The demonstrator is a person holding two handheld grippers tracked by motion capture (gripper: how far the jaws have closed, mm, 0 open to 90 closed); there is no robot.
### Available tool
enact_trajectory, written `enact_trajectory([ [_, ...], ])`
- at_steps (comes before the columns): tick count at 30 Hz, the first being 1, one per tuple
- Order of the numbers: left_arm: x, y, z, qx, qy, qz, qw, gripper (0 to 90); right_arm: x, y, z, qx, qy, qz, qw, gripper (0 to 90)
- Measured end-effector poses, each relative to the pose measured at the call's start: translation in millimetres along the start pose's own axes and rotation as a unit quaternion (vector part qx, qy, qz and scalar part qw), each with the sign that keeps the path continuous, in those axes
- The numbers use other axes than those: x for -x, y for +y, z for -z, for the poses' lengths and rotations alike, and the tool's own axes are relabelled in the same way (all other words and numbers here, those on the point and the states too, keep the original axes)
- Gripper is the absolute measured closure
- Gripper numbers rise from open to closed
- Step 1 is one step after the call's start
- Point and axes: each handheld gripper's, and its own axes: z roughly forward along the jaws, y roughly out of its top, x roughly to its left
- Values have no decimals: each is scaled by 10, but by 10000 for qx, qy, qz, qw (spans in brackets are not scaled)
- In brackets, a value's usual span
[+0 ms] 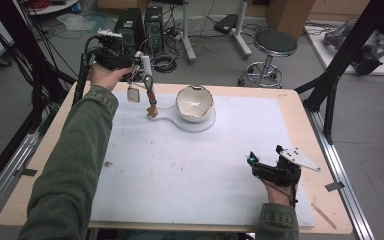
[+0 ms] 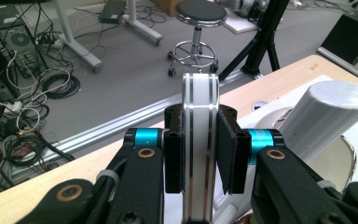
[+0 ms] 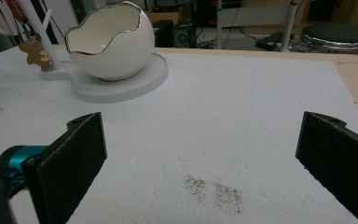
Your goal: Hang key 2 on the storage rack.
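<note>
My left gripper [image 1: 132,62] is raised over the table's far left corner, next to a white post [image 1: 146,67]. Its jaws are shut on a white flat piece with thin silver stripes [image 2: 200,140]. The post [image 2: 326,116] rises just right of that piece. From the post hang a pale tag [image 1: 133,94] and a brown figure charm [image 1: 152,111]. A white eggshell-shaped bowl [image 1: 195,102] sits on the stand's round white base [image 1: 202,125]. My right gripper [image 1: 266,155] rests low at the front right, open wide with nothing between its pads [image 3: 81,158]. The bowl [image 3: 112,44] lies well ahead of it.
A white mat [image 1: 195,175] covers most of the wooden table [image 1: 310,115]. A thin wooden stick [image 1: 325,215] lies near the front right corner. A dark speckled smudge [image 3: 214,189] marks the mat. A stool [image 1: 275,45] and computer towers [image 1: 140,25] stand beyond the table.
</note>
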Motion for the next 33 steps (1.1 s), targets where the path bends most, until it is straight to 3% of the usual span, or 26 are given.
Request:
enact_trajectory([
  [16, 46, 7, -52, 268, -63, 241, 9993, 742, 9, -6, 3, -7, -12, 6, 10000, 5],
  [33, 64, -43, -98, -7, -58, 285, 9996, 739, 16, -12, 6, -6, -19, 0, 10000, 5],
])
